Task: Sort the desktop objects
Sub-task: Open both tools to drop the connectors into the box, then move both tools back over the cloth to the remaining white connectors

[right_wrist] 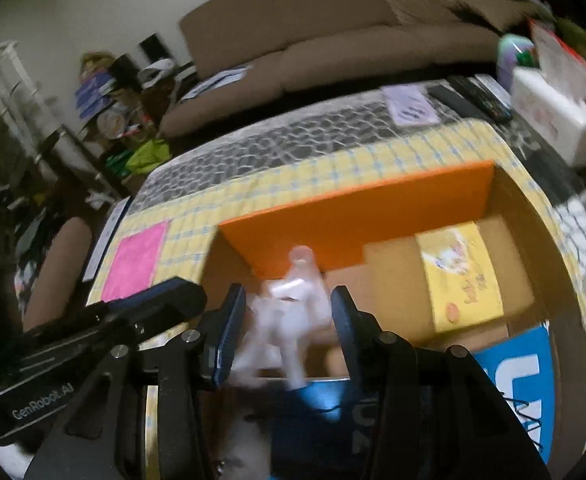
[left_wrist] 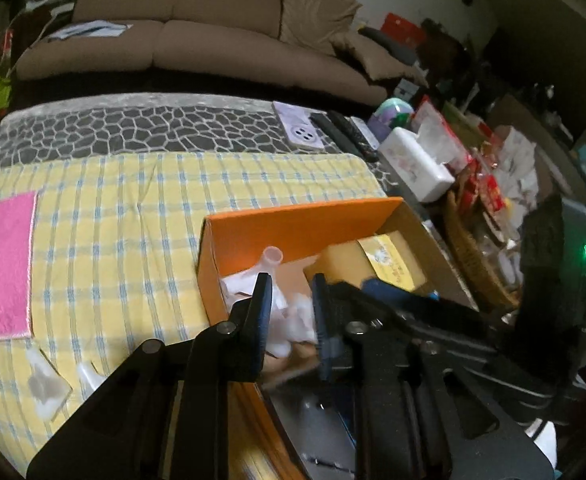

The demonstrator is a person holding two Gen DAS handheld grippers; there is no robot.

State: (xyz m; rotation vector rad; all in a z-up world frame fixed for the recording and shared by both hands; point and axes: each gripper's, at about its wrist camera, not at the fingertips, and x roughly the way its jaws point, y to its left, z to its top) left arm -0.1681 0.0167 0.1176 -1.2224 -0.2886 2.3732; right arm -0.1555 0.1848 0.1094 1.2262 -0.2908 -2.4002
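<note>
Yellow checked cloth (left_wrist: 133, 208) covers the tabletop; on it sits an open orange box (left_wrist: 293, 220) holding a clear plastic bottle (left_wrist: 271, 260), neck tilted up toward the far wall. Left gripper (left_wrist: 291, 316) jaws narrow, empty; right gripper (right_wrist: 285, 332) jaws part-open, blurred bottle between, grip unclear.

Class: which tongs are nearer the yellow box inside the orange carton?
Right, likely. The right tongs sit just left of the yellow box; the left tongs hover further left, over white plastic items.
</note>
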